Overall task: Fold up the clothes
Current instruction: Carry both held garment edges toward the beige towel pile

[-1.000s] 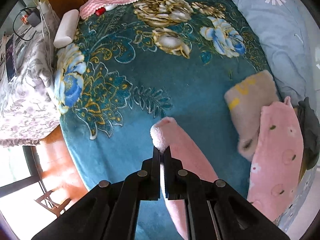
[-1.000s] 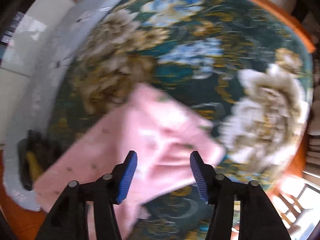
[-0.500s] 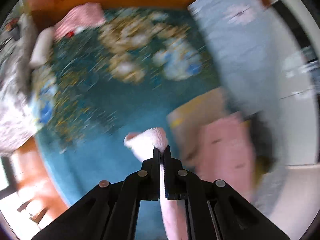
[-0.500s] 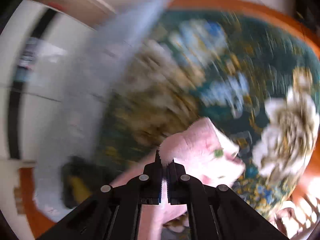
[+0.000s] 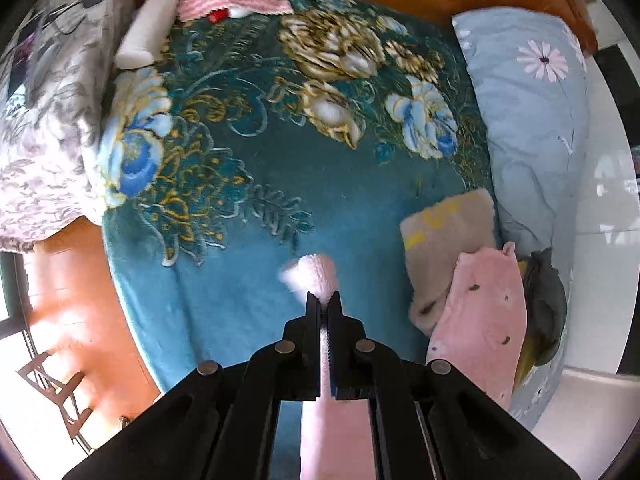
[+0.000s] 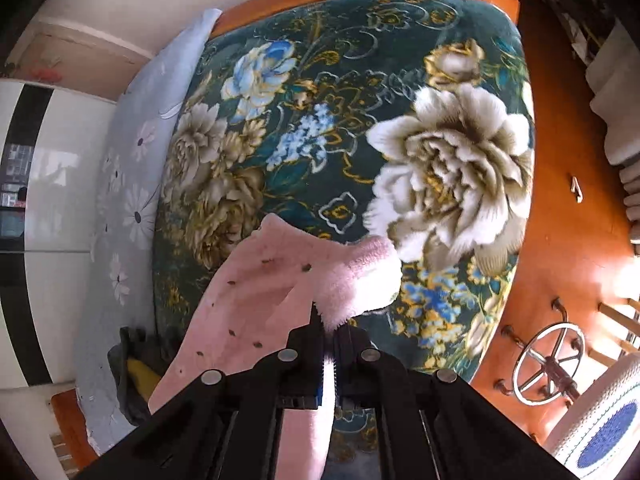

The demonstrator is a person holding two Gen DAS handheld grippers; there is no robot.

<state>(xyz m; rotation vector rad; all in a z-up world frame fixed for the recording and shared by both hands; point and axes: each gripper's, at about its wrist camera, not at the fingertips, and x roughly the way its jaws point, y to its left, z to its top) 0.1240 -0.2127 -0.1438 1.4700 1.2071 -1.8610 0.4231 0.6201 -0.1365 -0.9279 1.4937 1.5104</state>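
Pinching pink garment (image 5: 320,280) (both jaws closed)

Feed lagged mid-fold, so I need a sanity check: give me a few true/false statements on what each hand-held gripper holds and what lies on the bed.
1. The left hand-held gripper is shut on pink fleece garment. True.
2. The right hand-held gripper is open above the blanket. False: it is shut on pink fleece.
3. A folded tan cloth lies on the teal floral blanket. True.
4. The blue daisy-print pillow is on the floor. False: it lies on the bed.
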